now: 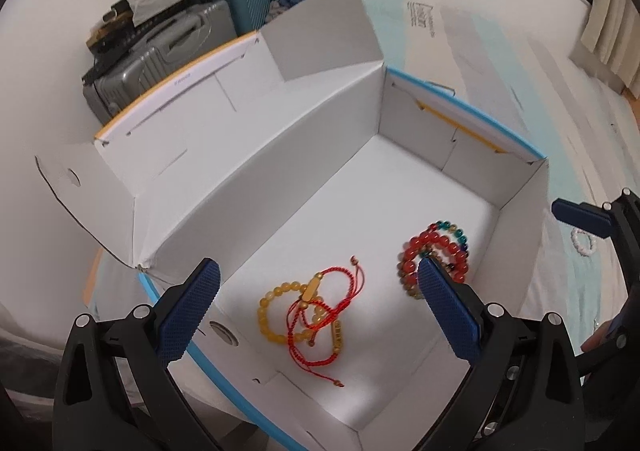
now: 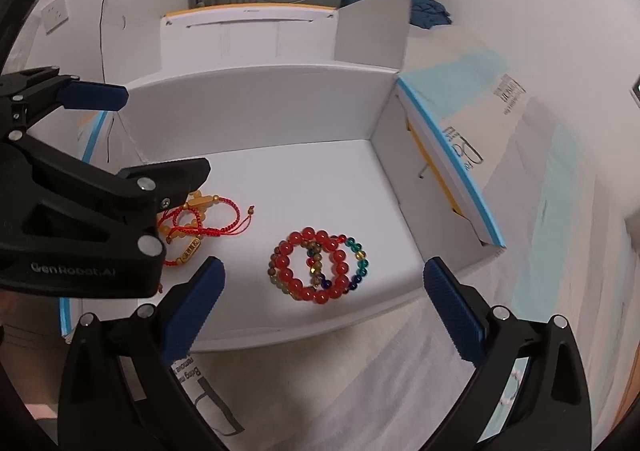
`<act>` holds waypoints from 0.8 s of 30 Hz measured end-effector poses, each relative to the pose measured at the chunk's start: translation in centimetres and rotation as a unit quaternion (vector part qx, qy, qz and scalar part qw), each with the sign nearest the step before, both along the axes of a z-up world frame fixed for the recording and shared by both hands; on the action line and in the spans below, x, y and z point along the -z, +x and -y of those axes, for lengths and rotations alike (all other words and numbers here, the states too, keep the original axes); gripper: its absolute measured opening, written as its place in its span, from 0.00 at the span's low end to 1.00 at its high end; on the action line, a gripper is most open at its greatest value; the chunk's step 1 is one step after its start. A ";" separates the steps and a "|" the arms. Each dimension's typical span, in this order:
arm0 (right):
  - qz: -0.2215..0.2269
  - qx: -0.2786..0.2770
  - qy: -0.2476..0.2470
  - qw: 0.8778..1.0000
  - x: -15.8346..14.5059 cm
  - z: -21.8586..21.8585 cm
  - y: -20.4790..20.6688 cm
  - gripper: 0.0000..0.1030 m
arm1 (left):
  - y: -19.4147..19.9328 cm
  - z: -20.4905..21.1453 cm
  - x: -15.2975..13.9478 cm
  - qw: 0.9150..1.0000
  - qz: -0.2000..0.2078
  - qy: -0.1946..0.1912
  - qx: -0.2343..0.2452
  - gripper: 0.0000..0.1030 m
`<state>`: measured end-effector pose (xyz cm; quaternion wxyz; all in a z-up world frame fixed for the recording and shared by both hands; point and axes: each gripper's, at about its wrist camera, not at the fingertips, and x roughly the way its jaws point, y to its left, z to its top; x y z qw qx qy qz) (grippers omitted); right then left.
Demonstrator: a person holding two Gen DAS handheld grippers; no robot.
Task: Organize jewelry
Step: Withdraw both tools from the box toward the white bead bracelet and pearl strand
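Presently, both grippers stood spread and empty above the white box [image 1: 516, 211]: left gripper [image 1: 316, 307] over the yellow/red bracelets [image 1: 308, 315], right gripper [image 2: 324, 303] nearer the red bead pile [image 2: 318, 265], w/ 1 white bracelet [image 1: 583, 244] lying outside, right of box.

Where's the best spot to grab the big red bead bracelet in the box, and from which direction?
Take the red bead bracelet from above at its near arc, one finger inside the ring, one outside. It lies flat on the box floor, and that arc looks clear of the multicolored bracelet overlapping it.
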<state>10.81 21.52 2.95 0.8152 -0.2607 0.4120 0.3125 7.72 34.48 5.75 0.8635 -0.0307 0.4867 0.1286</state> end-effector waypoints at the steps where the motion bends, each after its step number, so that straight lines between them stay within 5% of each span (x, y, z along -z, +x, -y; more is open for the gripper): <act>1: 0.001 0.006 0.000 1.000 -0.2 0.3 0.0 0.93 | 0.0 0.2 -0.2 1.000 0.004 0.000 0.001 0.94; 24: 0.025 0.135 0.048 0.989 -3.9 14.8 1.0 0.93 | 2.1 12.3 -4.5 0.997 0.043 0.012 0.066 0.94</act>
